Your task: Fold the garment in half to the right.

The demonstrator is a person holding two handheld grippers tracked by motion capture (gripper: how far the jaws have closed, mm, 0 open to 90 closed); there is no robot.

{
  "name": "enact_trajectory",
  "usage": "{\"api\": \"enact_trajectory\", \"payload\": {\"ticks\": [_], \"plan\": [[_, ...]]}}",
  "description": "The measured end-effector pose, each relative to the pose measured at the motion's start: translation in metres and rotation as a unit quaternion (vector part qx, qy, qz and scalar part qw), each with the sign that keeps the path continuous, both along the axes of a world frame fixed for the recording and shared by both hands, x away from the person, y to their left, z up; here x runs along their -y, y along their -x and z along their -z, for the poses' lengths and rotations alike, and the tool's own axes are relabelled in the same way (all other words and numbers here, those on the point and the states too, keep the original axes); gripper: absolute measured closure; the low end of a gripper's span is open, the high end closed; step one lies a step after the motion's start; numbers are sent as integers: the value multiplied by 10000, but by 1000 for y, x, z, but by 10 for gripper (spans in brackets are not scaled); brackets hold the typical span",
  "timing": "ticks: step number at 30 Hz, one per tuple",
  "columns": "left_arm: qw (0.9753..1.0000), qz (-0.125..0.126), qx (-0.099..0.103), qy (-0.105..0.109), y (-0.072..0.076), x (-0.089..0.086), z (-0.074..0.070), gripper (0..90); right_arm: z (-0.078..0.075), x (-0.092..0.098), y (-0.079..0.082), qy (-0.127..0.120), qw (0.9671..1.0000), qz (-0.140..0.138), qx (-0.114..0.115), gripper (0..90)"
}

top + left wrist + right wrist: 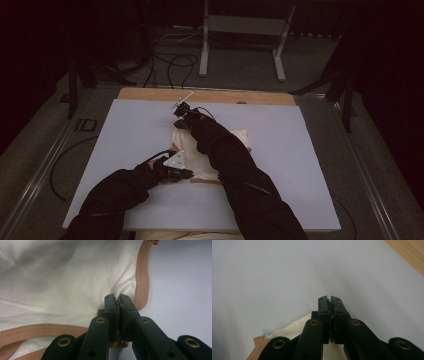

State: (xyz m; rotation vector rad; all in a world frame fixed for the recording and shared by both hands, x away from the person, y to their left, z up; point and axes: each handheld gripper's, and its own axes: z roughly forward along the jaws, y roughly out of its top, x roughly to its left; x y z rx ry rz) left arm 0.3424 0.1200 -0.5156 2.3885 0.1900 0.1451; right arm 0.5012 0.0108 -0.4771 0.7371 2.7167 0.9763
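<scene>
The white garment (200, 157) looks soft and light, so both closed tools, left tool (119, 305) at 7 o'clock and right tool (329, 302) at 12, hold its tan hem (142, 280).

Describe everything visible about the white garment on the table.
The white garment is soft cream-white fabric, likely cotton, edged with tan-orange binding. It lies crumpled and wrinkled near the middle of the pale blue table, partly under the person's right sleeve. The left gripper is shut on its bound edge at the near side; the right gripper pinches its far end.
</scene>
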Motion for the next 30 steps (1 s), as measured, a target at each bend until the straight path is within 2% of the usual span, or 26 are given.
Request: {"api": "enact_trajectory", "payload": {"ticks": [16,30], "plan": [[9999,115,102,-22,2,6,-16,875,-29,27,10,-246,9994,-12,237,884],[9990,295,338,-93,2,16,-39,875,-49,58,21,-479,9979,68,431,884]]}}
